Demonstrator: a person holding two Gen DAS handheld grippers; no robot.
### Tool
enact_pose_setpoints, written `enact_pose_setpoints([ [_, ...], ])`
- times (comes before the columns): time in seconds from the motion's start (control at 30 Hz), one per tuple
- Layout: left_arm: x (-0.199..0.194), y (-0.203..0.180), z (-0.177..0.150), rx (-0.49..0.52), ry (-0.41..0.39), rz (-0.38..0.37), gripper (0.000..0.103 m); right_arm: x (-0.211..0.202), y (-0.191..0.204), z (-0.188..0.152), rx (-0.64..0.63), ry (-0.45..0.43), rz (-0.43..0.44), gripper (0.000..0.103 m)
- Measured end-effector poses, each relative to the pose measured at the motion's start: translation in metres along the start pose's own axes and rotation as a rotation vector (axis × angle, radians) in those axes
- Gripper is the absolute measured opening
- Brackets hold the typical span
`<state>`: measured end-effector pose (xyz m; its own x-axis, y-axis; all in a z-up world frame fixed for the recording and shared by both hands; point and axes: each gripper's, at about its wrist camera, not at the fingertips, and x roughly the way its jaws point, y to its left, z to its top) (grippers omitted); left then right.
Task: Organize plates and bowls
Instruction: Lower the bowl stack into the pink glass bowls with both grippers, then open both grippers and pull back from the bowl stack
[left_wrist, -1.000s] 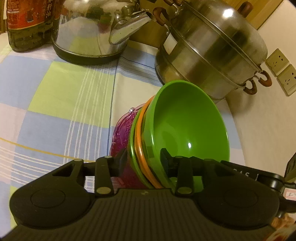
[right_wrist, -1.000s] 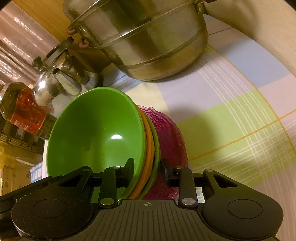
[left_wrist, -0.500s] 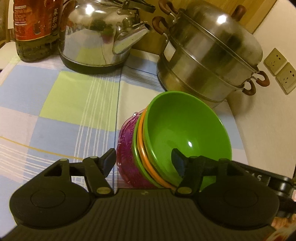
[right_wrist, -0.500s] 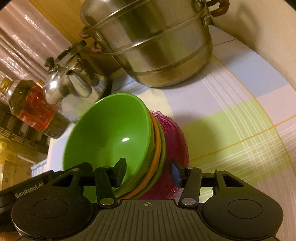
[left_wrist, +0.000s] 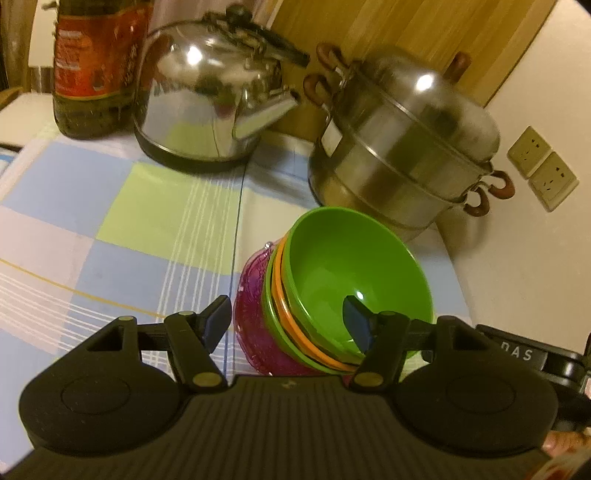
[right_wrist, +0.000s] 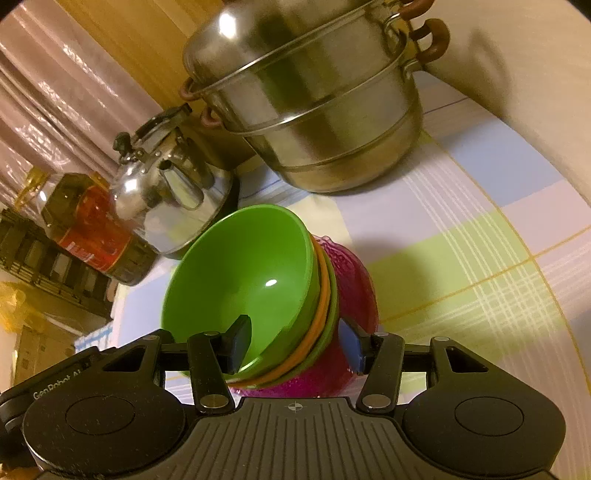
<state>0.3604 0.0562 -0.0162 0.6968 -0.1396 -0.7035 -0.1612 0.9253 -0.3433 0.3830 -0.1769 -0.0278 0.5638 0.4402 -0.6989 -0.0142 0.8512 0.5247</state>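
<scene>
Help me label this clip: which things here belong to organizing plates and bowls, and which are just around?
Job:
nested stack of green and orange plastic bowls
magenta patterned glass bowl under them

Lying about:
shiny steel kettle
stainless steel steamer pot
red-labelled oil bottle
checked tablecloth

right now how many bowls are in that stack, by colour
green bowls: 2, the top one and a second whose rim shows under the orange one
orange bowl: 1
magenta bowl: 1, at the bottom
total: 4, nested together
</scene>
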Motion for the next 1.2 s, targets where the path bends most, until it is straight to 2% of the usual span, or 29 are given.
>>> enact_pose_setpoints([
  [0.17, -0.026, -0.009, -0.021, 0.094, -0.079, 0.085, 0.063, -0.025, -0.001, -0.015, -0.002, -0.039, -0.006, 0.053],
  [0.4, -0.064, -0.016, -0.056, 0.166, -0.106, 0.083, 0.063, -0.062, 0.004, -0.056, -0.098, -0.087, -0.027, 0.053],
  [0.47, -0.076, -0.018, -0.068, 0.176, -0.100, 0.086, 0.063, -0.073, 0.006, -0.071, -0.128, -0.098, -0.035, 0.053],
  [0.63, -0.098, -0.017, -0.093, 0.123, -0.054, 0.080, 0.063, -0.097, 0.011, -0.102, -0.183, -0.092, -0.062, 0.053],
  [0.83, -0.124, -0.022, -0.118, 0.144, -0.033, 0.080, 0.063, -0.125, 0.015, -0.132, -0.221, -0.102, -0.121, 0.053],
  [1.2, -0.159, -0.018, -0.146, 0.157, -0.029, 0.102, 0.062, -0.154, 0.009, -0.171, -0.214, -0.091, -0.088, 0.053],
])
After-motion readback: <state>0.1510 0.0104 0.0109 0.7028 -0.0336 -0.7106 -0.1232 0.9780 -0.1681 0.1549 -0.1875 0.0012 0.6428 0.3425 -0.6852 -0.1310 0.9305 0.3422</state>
